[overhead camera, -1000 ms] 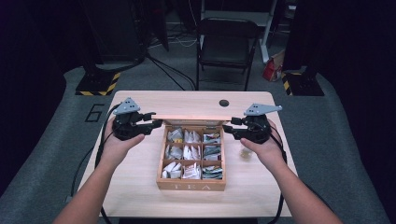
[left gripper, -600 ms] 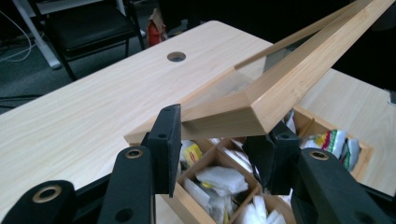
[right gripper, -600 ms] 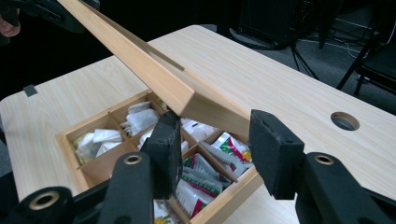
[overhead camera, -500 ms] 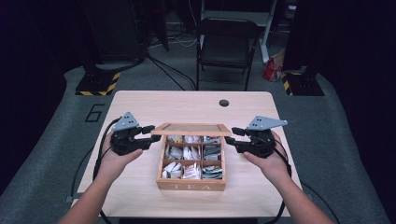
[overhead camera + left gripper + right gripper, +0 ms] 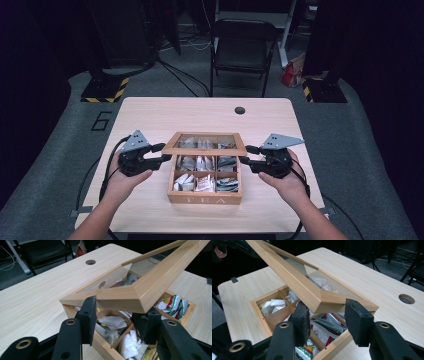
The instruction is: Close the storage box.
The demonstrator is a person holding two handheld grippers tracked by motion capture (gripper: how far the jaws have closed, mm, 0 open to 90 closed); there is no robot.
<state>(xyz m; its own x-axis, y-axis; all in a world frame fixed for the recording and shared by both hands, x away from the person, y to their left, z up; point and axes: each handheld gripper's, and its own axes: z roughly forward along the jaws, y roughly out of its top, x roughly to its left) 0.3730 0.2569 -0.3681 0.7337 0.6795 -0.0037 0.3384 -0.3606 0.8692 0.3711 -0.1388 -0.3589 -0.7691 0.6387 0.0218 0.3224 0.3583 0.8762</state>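
Centrally on table (image 5: 150,115): wooden tea box (image 5: 205,187), glass lid (image 5: 204,143) half raised, tilted over the compartments. Left gripper (image 5: 164,152) and right gripper (image 5: 245,154) each straddling a lid side edge, jaws spread, contact unclear. Bare tabletop around and behind.

Light wood table (image 5: 150,115), round cable hole (image 5: 240,110) near far edge. Grey carpet (image 5: 65,145). Black folding chair (image 5: 243,50) behind table. Room dark beyond.
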